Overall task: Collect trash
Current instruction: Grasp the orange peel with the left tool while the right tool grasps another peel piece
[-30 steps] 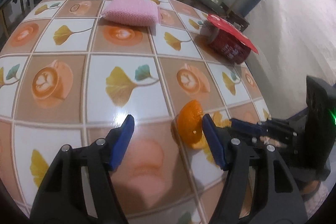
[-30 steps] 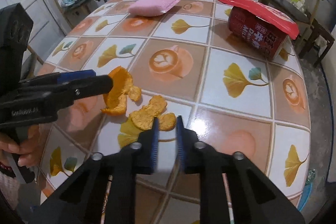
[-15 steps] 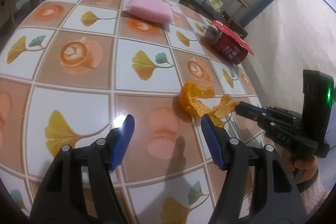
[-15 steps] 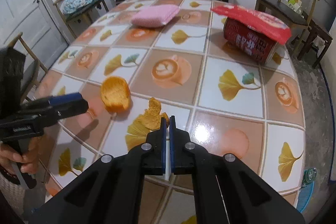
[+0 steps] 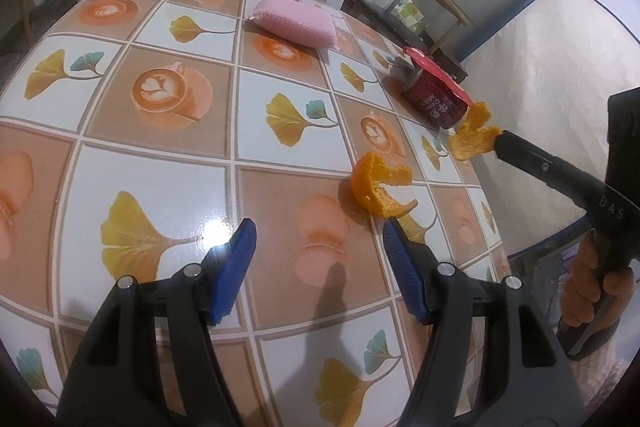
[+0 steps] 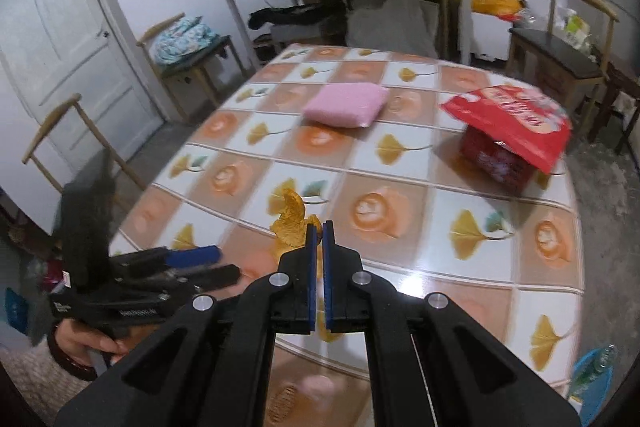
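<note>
Tiled table (image 5: pixel 160 155), patterned with ginkgo leaves and coffee cups, fills both views; chairs, a door and a cluttered shelf stand beyond its far edge.

Right gripper (image 6: pixel 319 227): jaws together, clamped on a piece of orange peel (image 6: pixel 294 223). In the left wrist view the same gripper (image 5: pixel 498 138) holds that peel (image 5: pixel 474 137) clear of the surface, above the table's right side. An orange-gloved hand (image 5: pixel 596 283) grips its handle.

Left gripper (image 5: pixel 318 233): jaws apart, nothing between the blue pads (image 5: pixel 236 263), held just over the near part of the table. A second peel (image 5: pixel 378 189), curled and cup-shaped, lies on the table just beyond the right pad, not touching it. In the right wrist view this gripper (image 6: pixel 208 261) shows at the near left, blurred, with a hand (image 6: pixel 86 341) on its handle.

Red cup (image 5: pixel 434 99) with its lid peeled up stands near the right edge, just beyond the lifted peel. Pink sponge (image 5: pixel 296 23) lies farther off, toward the far middle, well apart from both peels.
</note>
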### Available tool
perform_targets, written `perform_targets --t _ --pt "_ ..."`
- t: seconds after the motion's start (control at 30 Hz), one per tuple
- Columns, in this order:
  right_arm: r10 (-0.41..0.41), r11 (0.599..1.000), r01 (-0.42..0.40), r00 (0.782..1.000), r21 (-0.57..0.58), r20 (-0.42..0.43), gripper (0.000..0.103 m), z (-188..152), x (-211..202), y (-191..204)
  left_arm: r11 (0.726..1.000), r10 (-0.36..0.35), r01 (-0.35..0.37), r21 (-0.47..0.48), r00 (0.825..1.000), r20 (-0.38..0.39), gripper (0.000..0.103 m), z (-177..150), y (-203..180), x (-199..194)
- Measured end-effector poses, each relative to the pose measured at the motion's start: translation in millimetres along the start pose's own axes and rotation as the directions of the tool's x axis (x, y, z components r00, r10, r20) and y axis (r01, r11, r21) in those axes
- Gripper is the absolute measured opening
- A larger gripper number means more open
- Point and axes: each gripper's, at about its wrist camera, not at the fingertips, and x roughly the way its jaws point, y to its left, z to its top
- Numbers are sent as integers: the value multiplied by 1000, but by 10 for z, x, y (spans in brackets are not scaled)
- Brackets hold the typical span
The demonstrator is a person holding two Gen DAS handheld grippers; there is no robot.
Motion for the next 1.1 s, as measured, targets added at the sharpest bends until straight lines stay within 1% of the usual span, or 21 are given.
perform_targets --t 0.07,0.13,0.17,0.2,0.23,0.3,0.33,0.4,0.47,0.53,0.6,0.63,0.67,0.7,0.8,0.9,0.93,1.0,1.03,1.07,1.1 --pt "19 1000 -19 999 2 -46 3 -37 167 35 1000 0 0 -7 1000 1 61 0 10 -9" --pt "13 1000 -15 993 -14 -115 7 -114 381 69 1000 -9 9 -13 1000 5 61 4 19 -24" --pt "-18 1000 15 989 -23 -149 13 -162 478 64 1000 -13 13 -16 1000 7 62 6 22 -31" --pt "-32 999 29 986 -22 -164 19 -192 516 50 1000 -17 17 -19 1000 9 62 5 23 -39" --pt "-25 1000 23 986 -14 -164 22 -215 520 29 999 -27 27 -21 1000 12 62 5 27 -51" --pt "2 1000 -1 991 6 -133 34 -235 428 -24 998 -56 56 -20 998 20 62 16 22 -75" --pt "2 1000 -1 993 7 -119 36 -242 387 -41 997 -69 69 -19 997 22 62 24 15 -81" --pt "2 1000 -1 996 12 -85 36 -232 259 -98 991 -128 129 -33 991 27 62 60 -5 -85" --pt "8 999 -6 998 36 -58 36 -229 144 -187 976 -206 207 -60 978 34 62 128 -46 -67" --pt "3 998 0 999 58 -36 36 -225 55 -278 973 -224 225 -47 974 31 62 190 -134 -15" --pt "-10 997 11 1000 70 -16 37 -228 -27 -355 982 -191 191 -7 982 -4 62 246 -261 99" --pt "-17 997 17 1000 74 -6 38 -229 -67 -394 988 -157 157 12 987 -28 62 260 -317 167" --pt "-28 997 28 1000 78 5 41 -235 -116 -442 993 -112 113 31 992 -60 61 273 -380 267" --pt "-42 996 41 999 80 18 45 -239 -160 -492 995 -89 92 35 993 -82 61 282 -407 340" --pt "-70 991 64 997 121 46 50 -232 -253 -700 998 -45 50 39 992 -116 53 303 -437 482" --pt "-38 976 22 997 216 71 50 -203 -312 -993 998 10 -2 62 992 -122 47 317 -459 567" --pt "-12 963 -11 996 269 83 50 -180 -320 -1147 997 24 -15 73 993 -119 44 321 -461 580" --pt "33 931 -65 995 358 95 50 -159 -307 -1375 994 57 -46 99 992 -114 41 322 -481 599" --pt "68 904 -106 992 415 103 50 -145 -277 -1518 992 74 -61 112 991 -113 38 322 -489 608" --pt "118 855 -164 985 492 123 51 -131 -231 -1717 990 88 -75 123 990 -111 36 328 -502 608" --pt "145 824 -197 980 531 140 51 -126 -201 -1837 987 104 -89 134 989 -108 35 325 -511 616"
